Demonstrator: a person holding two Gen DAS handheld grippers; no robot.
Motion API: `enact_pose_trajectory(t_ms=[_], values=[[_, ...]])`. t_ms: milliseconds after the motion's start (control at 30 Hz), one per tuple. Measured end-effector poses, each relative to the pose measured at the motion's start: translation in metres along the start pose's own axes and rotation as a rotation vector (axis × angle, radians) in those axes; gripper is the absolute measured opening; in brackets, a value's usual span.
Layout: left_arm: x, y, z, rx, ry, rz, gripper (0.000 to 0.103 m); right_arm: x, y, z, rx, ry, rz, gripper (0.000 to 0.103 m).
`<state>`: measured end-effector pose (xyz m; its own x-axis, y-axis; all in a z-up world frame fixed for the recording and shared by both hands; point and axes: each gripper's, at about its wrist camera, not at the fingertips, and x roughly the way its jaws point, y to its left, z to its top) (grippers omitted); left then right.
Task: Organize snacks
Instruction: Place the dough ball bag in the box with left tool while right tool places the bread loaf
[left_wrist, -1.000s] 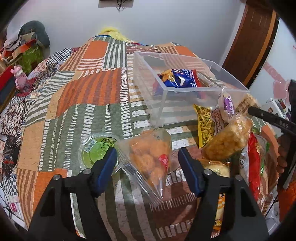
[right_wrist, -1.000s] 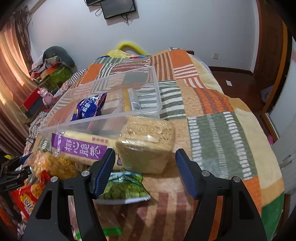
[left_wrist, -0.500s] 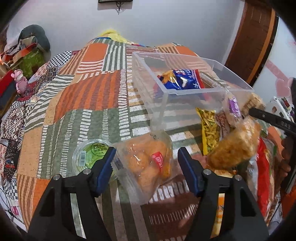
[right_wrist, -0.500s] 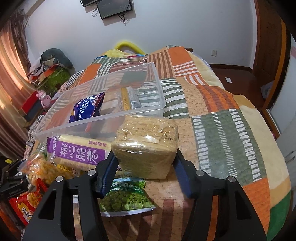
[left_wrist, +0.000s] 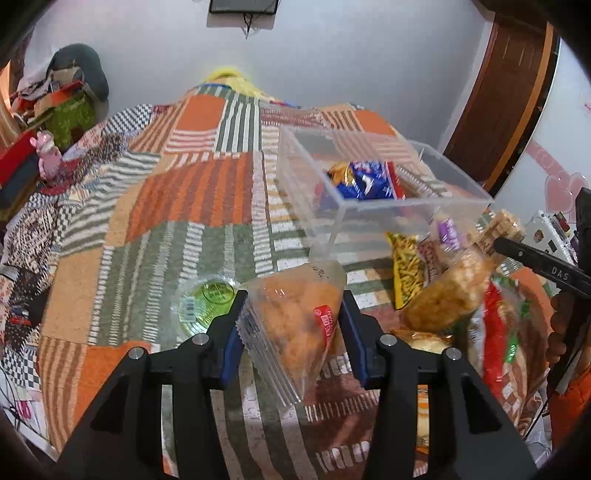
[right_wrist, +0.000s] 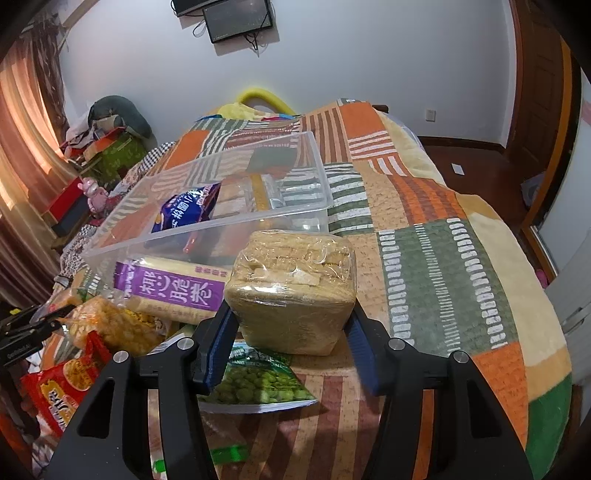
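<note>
On the bed, two claws each pinch one bag, the left claw (left_wrist: 291, 325), jaws just closing, an orange bag (left_wrist: 295, 317), the right claw (right_wrist: 290, 332) a biscuit bag (right_wrist: 295, 291), beside one clear bin (right_wrist: 207, 225) holding one blue packet (right_wrist: 188, 210).

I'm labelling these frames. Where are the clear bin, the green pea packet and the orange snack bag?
clear bin (right_wrist: 207, 230), right wrist view, near rim
green pea packet (right_wrist: 258, 384), right wrist view, printed front
orange snack bag (left_wrist: 295, 317), left wrist view, bag's middle
</note>
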<state>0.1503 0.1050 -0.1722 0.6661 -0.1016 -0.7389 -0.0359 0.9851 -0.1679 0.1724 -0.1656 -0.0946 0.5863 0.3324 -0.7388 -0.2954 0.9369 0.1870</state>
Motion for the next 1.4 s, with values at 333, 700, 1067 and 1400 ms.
enact_pose_trajectory(t_ms=[333,700,1067,1400], values=[[-0.035,-0.016,0.033,0.038,-0.113,0.012,0.047,-0.024,0.011,0.013,-0.023,-0.077,0.024,0.053],[-0.041,-0.035,0.069,0.054,-0.186,-0.029,0.047,-0.037,0.03,0.038,-0.066,-0.171,0.066,0.053],[0.004,-0.056,0.099,0.075,-0.161,-0.056,0.047,-0.006,0.05,0.057,-0.11,-0.163,0.081,0.053],[0.054,-0.061,0.104,0.068,-0.074,-0.055,0.048,0.027,0.057,0.064,-0.128,-0.098,0.076,0.053]])
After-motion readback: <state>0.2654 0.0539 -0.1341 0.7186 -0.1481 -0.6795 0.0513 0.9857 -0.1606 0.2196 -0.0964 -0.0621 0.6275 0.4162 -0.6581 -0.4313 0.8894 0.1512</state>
